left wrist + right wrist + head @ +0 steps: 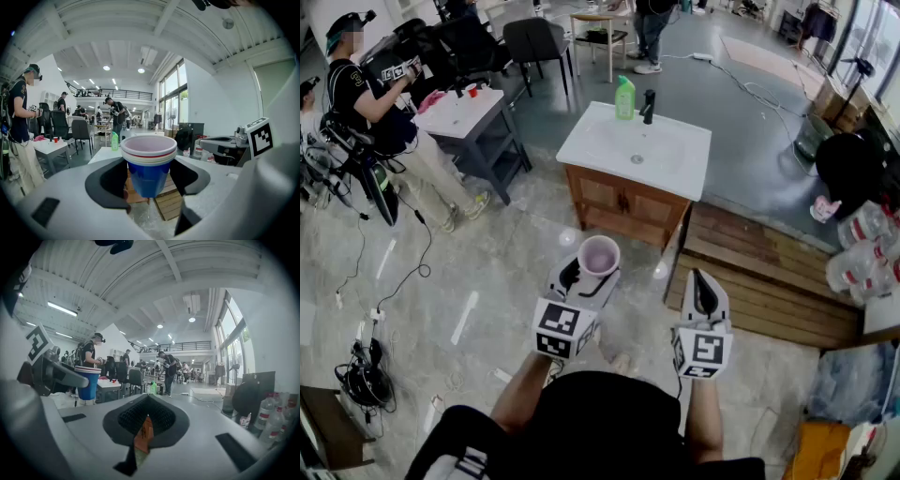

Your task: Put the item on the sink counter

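Note:
A stack of nested cups (598, 255), blue outside with pink and white rims, stands upright between the jaws of my left gripper (586, 274), which is shut on it. In the left gripper view the cups (149, 161) fill the gap between the two dark pads. The white sink counter (675, 167) on its wooden cabinet lies ahead, a stretch of floor away. A green bottle (624, 98) and a black tap (649, 106) stand at its back edge. My right gripper (703, 292) hangs beside the left one, shut, with nothing in it (146, 420).
A low wooden platform (769, 281) lies right of the cabinet. A person with grippers stands at a small white table (464, 112) at the left. Clear bottles (862, 248) are stacked at the right. Cables (361, 375) trail over the floor at the lower left.

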`<control>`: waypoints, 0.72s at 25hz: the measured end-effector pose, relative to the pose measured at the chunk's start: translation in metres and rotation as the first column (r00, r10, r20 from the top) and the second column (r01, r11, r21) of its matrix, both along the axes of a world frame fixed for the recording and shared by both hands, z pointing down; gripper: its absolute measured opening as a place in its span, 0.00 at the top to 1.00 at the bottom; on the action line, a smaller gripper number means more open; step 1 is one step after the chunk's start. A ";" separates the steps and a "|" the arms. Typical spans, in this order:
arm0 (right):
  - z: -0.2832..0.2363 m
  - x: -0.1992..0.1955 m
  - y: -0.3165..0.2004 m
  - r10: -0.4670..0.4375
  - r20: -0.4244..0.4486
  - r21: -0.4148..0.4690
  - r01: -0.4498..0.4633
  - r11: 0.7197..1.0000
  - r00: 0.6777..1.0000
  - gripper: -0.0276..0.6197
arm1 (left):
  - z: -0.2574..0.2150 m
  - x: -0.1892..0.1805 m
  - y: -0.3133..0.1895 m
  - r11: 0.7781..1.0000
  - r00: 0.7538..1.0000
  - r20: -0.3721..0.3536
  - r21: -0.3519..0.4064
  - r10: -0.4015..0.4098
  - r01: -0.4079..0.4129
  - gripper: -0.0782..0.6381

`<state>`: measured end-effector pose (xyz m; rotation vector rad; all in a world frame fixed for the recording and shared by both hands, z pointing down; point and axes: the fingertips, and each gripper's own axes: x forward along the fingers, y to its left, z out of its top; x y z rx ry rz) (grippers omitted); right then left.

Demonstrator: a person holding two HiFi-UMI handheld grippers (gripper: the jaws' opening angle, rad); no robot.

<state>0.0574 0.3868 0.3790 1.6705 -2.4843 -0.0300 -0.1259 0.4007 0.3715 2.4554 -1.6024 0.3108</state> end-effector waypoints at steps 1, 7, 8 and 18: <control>-0.001 0.000 0.000 -0.001 0.005 0.004 0.001 1.000 1.000 0.96 | 0.000 0.000 0.000 1.000 1.000 0.000 0.002 -0.001 0.001 0.50; -0.002 0.000 0.003 -0.006 0.015 0.012 0.005 1.000 1.000 0.96 | -0.001 -0.001 0.003 1.000 1.000 0.002 0.007 -0.011 0.011 0.50; -0.002 0.001 0.002 -0.005 0.013 0.007 0.005 1.000 1.000 0.96 | -0.001 0.000 0.003 1.000 1.000 0.003 0.006 -0.012 0.012 0.50; -0.003 0.010 -0.011 -0.015 0.013 0.013 0.015 1.000 1.000 0.96 | -0.003 0.009 -0.011 1.000 1.000 0.001 0.004 -0.015 0.015 0.50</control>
